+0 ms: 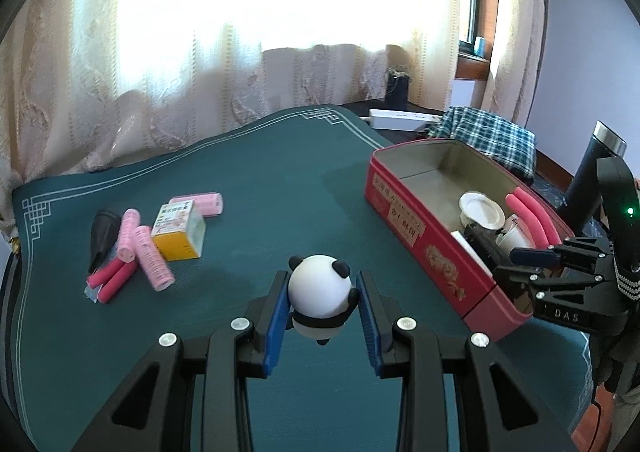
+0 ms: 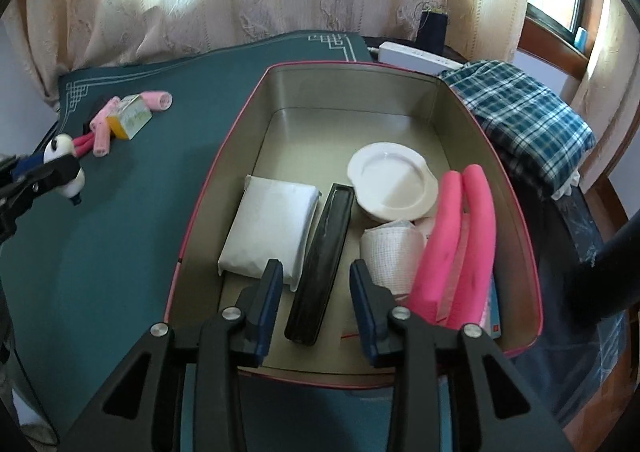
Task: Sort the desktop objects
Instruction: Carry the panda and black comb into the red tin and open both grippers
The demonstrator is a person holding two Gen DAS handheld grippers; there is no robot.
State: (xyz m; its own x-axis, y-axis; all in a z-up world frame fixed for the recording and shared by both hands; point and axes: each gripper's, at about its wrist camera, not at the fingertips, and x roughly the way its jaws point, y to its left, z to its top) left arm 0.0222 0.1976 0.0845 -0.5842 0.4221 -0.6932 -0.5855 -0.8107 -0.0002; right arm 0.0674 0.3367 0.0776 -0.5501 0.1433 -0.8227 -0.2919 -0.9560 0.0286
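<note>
Inside the red tin (image 2: 516,171), a black case (image 2: 320,268) lies between the parted right tongs (image 2: 316,284).

The letters "DAS" stand in white on the black body of the right gripper (image 1: 532,266) at the right edge of the left wrist view, while the printed labels on the red tin (image 1: 420,252) and the small yellow box (image 1: 180,230) are too blurred to read.
</note>
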